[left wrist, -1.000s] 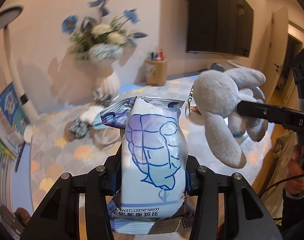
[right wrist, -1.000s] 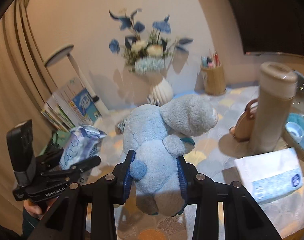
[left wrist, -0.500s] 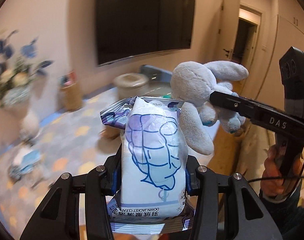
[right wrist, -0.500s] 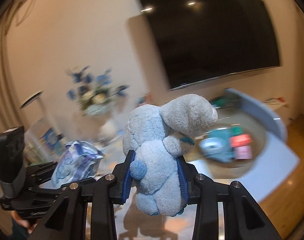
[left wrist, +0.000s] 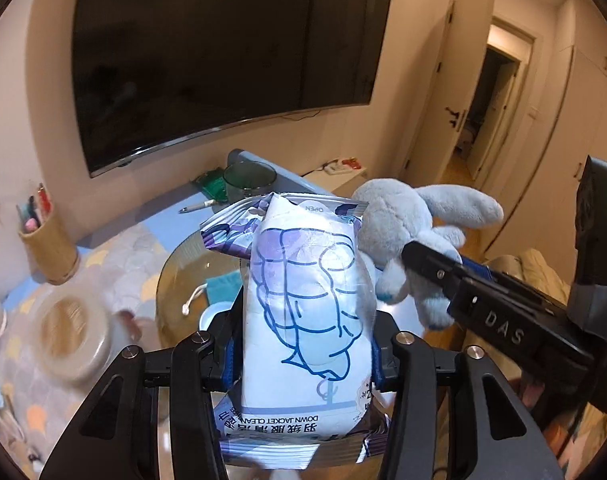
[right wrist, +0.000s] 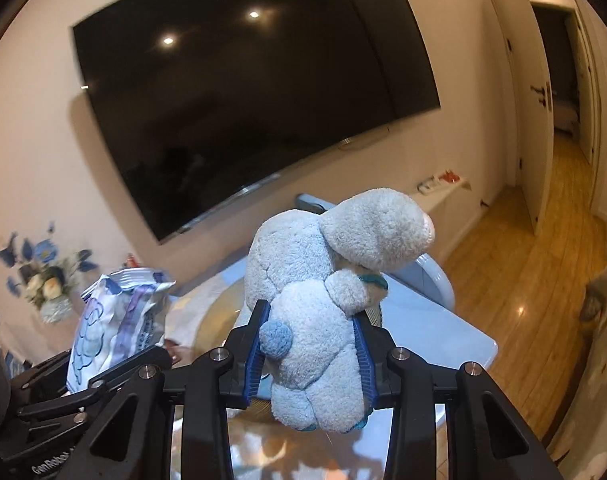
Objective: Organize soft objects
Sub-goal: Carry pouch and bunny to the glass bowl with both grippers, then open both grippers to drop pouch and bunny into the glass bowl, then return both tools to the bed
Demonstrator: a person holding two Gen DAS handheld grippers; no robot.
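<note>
A white and blue pack of down-jacket wipes (left wrist: 307, 300) stands upright between the pads of my left gripper (left wrist: 303, 356). The jaws are opening slightly, though the pads still press its sides. A light blue plush bunny (right wrist: 327, 280) is clamped at the belly in my right gripper (right wrist: 309, 348), which is shut on it. In the left wrist view the bunny (left wrist: 395, 224) hangs just right of the pack, nearly touching it. The right wrist view shows the pack (right wrist: 115, 320) low on the left. Both are carried in the air above a table with a patterned cloth.
A large dark TV (left wrist: 223, 52) hangs on the wall ahead. Under the pack lies a round glass tray (left wrist: 171, 280) holding a teal pouch and a white cup. A pen holder (left wrist: 47, 244) and a blurred jar (left wrist: 71, 332) stand left. Wooden floor (right wrist: 523, 272) and doorways lie right.
Both grippers swung right together, away from the flower vase and toward the TV and the round tray. The pack and the bunny stayed in their grips.
</note>
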